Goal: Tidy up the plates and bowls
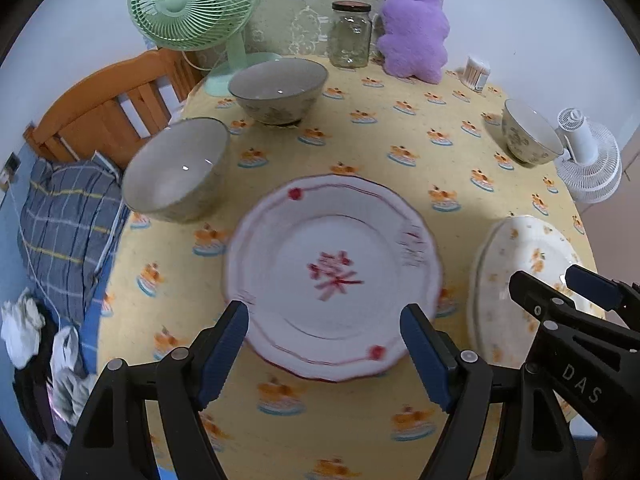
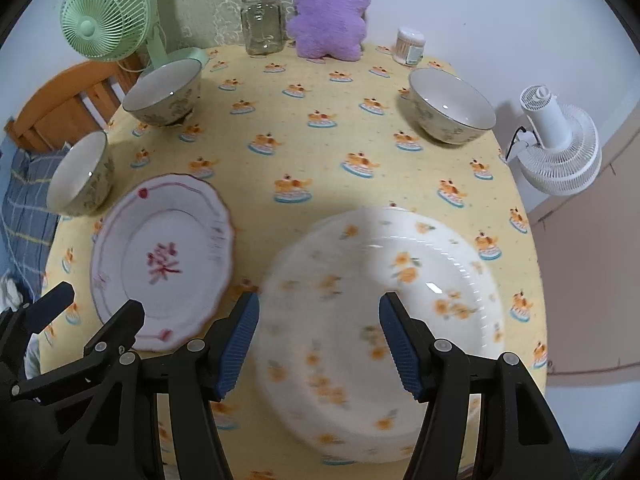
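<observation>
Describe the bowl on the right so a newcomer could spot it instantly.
Start at the yellow table, then go to its right edge, beside the white fan. The bowl there stands alone, upright, with a faint floral pattern; the other two bowls sit together at the left edge, near the green fan.

"DAS" in pale letters on the black right gripper arm.
</observation>
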